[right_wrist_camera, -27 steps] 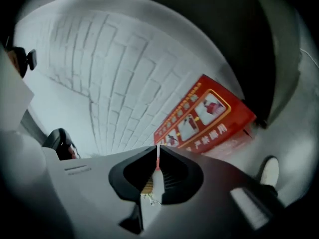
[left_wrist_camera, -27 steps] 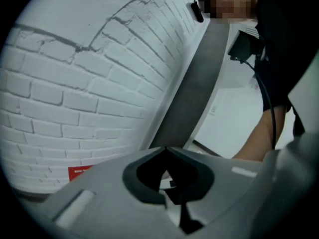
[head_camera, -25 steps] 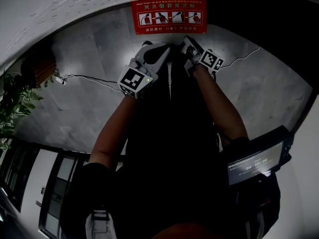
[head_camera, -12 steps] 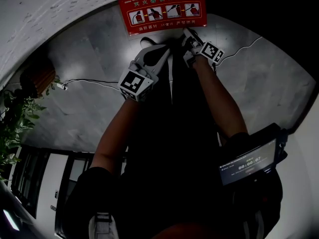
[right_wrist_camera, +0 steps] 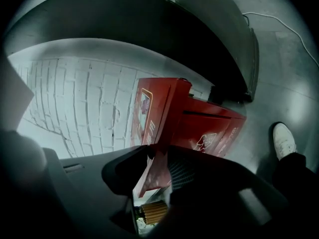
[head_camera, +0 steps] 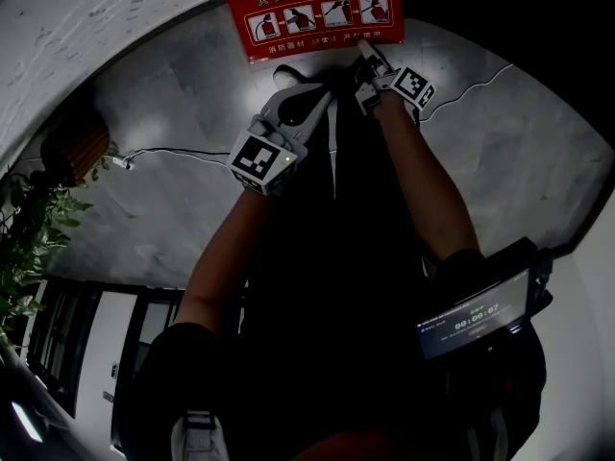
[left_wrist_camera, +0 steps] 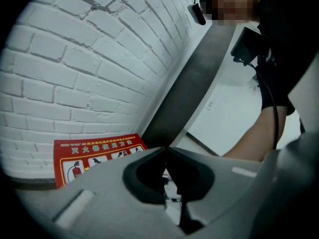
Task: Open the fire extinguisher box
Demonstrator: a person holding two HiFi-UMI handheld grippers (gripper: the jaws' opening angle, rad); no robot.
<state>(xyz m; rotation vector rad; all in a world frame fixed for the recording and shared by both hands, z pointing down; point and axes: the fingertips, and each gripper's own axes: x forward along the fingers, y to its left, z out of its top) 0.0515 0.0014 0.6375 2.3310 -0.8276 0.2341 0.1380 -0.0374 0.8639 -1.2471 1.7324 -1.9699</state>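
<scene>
The red fire extinguisher box (right_wrist_camera: 214,128) stands on the floor against the white brick wall. Its lid (right_wrist_camera: 159,113) is tilted up, and the instruction label (head_camera: 317,12) on it shows in the head view and in the left gripper view (left_wrist_camera: 94,156). My right gripper (head_camera: 370,51) is at the lid's near edge. Its jaws (right_wrist_camera: 157,156) are opening, with the lid's red edge between them and no pad pressing on it. My left gripper (head_camera: 306,92) hangs just left of it, short of the lid, jaws shut (left_wrist_camera: 167,148) and empty.
A white cable (head_camera: 173,150) runs across the grey floor (head_camera: 519,161). A potted plant (head_camera: 24,229) stands at the left. A dark curved ledge (right_wrist_camera: 149,29) overhangs the box. A small screen (head_camera: 476,315) hangs at the person's waist, and a white shoe (right_wrist_camera: 284,138) is on the floor.
The right gripper has moved farther out to the lid's edge, and the red label now shows larger and higher in the head view. The left gripper has barely moved.
</scene>
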